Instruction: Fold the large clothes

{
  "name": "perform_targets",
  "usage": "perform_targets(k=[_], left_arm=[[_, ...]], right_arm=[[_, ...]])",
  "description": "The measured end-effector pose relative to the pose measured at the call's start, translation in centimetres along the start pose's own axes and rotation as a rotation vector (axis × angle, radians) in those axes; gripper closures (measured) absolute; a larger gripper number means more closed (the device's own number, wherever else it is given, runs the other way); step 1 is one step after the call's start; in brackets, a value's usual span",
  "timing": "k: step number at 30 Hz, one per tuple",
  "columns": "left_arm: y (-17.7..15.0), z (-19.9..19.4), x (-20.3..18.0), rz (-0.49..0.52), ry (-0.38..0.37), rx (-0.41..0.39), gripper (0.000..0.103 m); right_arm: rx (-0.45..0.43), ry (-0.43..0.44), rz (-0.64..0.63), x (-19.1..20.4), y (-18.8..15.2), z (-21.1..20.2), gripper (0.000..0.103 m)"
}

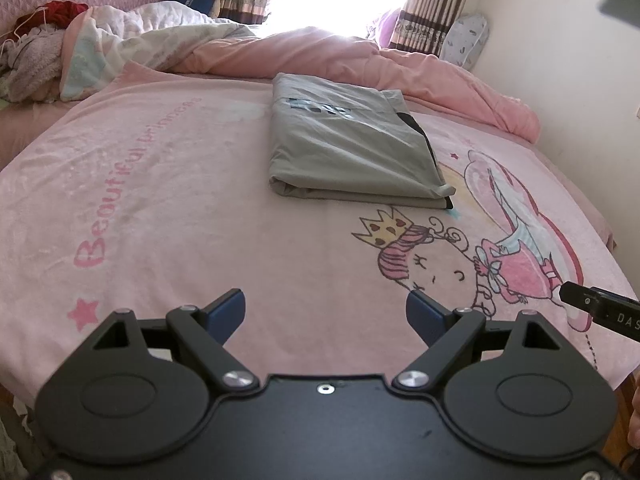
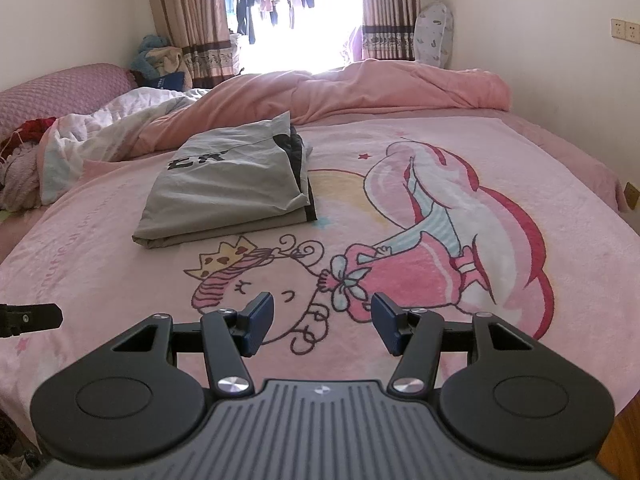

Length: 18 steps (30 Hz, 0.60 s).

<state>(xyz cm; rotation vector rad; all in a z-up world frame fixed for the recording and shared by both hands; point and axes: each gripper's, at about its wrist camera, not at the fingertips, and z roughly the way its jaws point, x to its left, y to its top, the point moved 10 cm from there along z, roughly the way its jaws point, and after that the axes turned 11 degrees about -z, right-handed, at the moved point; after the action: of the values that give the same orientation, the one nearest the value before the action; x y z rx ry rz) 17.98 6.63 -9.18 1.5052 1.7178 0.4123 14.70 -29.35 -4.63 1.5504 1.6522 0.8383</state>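
Note:
A grey garment (image 1: 348, 140) (image 2: 236, 188) with dark lettering and a black trim lies folded into a neat rectangle in the middle of the bed, on a pink princess blanket (image 1: 160, 208) (image 2: 440, 208). My left gripper (image 1: 325, 314) hovers over the blanket's near edge, well short of the garment, open with nothing between its blue pads. My right gripper (image 2: 322, 324) hangs over the cartoon print, also open and empty, nearer than the garment and to its right. In the left wrist view a black finger of the right gripper (image 1: 600, 312) juts in at the right edge.
A rumpled pink duvet (image 1: 360, 56) (image 2: 360, 92) and a white patterned quilt (image 1: 132, 40) lie across the far side. Loose clothes (image 1: 36, 56) are heaped at the far left by a pink headboard (image 2: 60, 88). Walls bound the right; a curtained window (image 2: 296, 12) stands behind.

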Motion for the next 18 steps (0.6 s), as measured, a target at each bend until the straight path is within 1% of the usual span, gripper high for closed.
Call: perform_targets(k=[18], left_arm=[[0.01,0.16,0.22,0.000,0.013,0.005,0.014]], right_arm=[[0.009,-0.006,-0.001,-0.20,-0.13,0.23,0.037]])
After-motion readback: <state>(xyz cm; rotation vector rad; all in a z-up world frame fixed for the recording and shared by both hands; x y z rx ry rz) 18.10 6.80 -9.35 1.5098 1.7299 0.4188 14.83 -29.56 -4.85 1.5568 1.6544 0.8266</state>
